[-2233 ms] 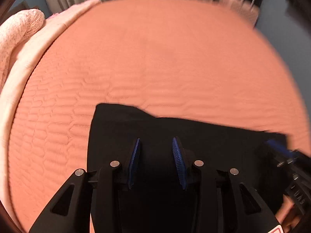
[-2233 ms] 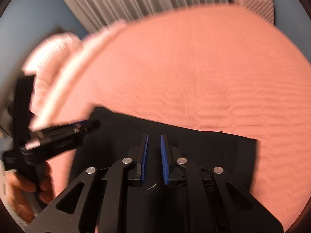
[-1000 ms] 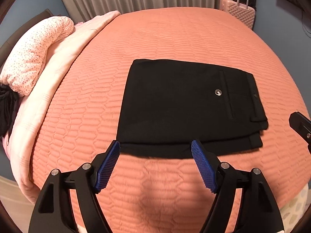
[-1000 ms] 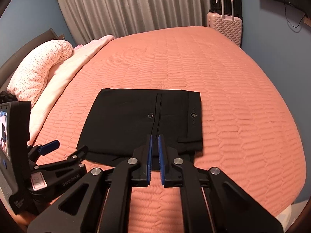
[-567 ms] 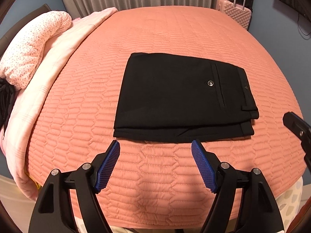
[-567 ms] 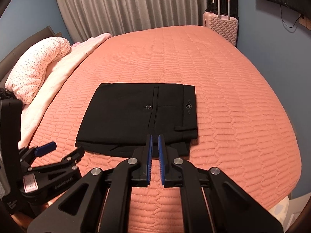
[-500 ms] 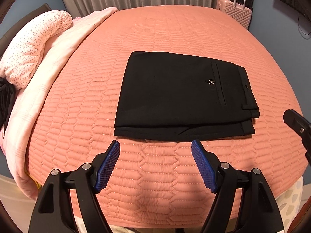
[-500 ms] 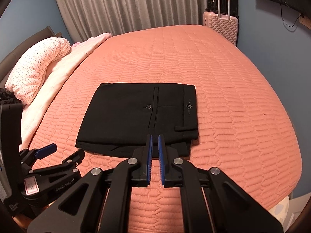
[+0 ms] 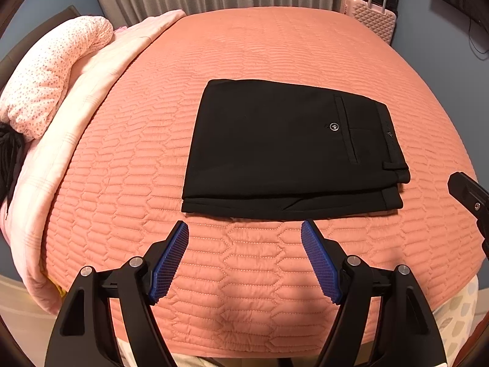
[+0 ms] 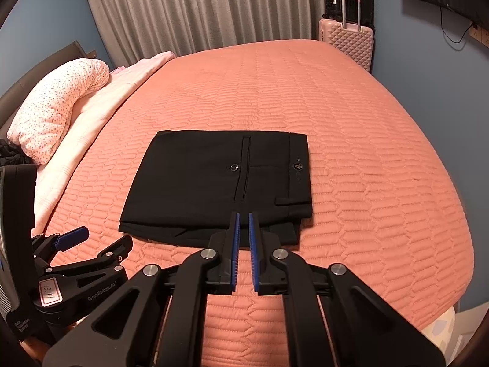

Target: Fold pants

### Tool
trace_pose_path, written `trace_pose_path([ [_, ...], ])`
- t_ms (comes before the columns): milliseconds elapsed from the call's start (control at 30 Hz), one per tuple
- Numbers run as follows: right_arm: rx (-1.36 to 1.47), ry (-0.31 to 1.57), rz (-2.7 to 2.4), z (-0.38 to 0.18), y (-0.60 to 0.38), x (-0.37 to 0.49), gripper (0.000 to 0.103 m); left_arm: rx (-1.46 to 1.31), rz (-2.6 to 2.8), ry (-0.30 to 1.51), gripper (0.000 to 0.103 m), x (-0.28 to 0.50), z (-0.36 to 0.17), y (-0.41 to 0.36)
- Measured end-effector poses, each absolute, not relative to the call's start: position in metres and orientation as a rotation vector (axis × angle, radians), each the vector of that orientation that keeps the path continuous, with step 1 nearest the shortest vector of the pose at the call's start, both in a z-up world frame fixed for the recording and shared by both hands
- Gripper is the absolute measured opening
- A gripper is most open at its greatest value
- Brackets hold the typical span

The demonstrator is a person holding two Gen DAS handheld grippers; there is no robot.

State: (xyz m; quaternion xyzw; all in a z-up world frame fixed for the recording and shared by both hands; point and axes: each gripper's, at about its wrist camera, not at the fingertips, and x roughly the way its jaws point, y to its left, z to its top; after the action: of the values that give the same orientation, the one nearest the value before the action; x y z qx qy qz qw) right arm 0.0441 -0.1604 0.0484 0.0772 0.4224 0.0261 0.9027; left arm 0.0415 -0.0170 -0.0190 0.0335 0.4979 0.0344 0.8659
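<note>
the black dress pants (image 9: 290, 150) lay folded into a compact rectangle on the coral quilted bedspread (image 9: 275, 49), and i take everything else from them. the waistband end, with its back pocket button (image 9: 335, 126) and belt loop, faced the side nearer the pink suitcase (image 9: 371, 20); the folded edge faced the spotted pink pillow (image 9: 52, 76) and the pale pink blanket beside it. the bottom layers stuck out slightly along the pants' near edge, so the stack was not perfectly flush.

my left gripper (image 9: 244, 260) hung short of the pants' near edge, over bare bedspread, its jaws spread wide and holding nothing. my right gripper (image 10: 243, 252) sat just short of the same near edge, toward the waistband corner, its blue pads (image 10: 233, 250) drawn almost together with a thin gap between them and no cloth in that gap. neither tool touched the pants.

i judged the folding itself as done, and this as the release and pull-back step. if anything remained, it would be a light nudge to square the protruding lower layer under the top one; that would call for a gentle low approach along the near edge without dragging the upper fold. otherwise both tools only needed to clear away.
</note>
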Motion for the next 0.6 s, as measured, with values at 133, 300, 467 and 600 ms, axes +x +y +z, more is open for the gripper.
trace_pose_path([
  [133, 0.154, 0.877, 0.062, 0.048, -0.159, 0.04, 0.007, 0.074, 0.075, 1.038, 0.074, 0.038, -0.017, -0.019],
  [300, 0.151, 0.88, 0.064, 0.049, -0.158, 0.036, 0.007, 0.07, 0.081, 1.039, 0.074, 0.036, -0.015, -0.019],
  [467, 0.147, 0.89, 0.068, 0.046, -0.157, 0.033, 0.007, 0.073, 0.088, 1.034, 0.074, 0.035, -0.013, -0.021],
  [600, 0.147, 0.891, 0.073, 0.046, -0.157, 0.032, 0.007, 0.098, 0.103, 1.021, 0.074, 0.035, -0.012, -0.024],
])
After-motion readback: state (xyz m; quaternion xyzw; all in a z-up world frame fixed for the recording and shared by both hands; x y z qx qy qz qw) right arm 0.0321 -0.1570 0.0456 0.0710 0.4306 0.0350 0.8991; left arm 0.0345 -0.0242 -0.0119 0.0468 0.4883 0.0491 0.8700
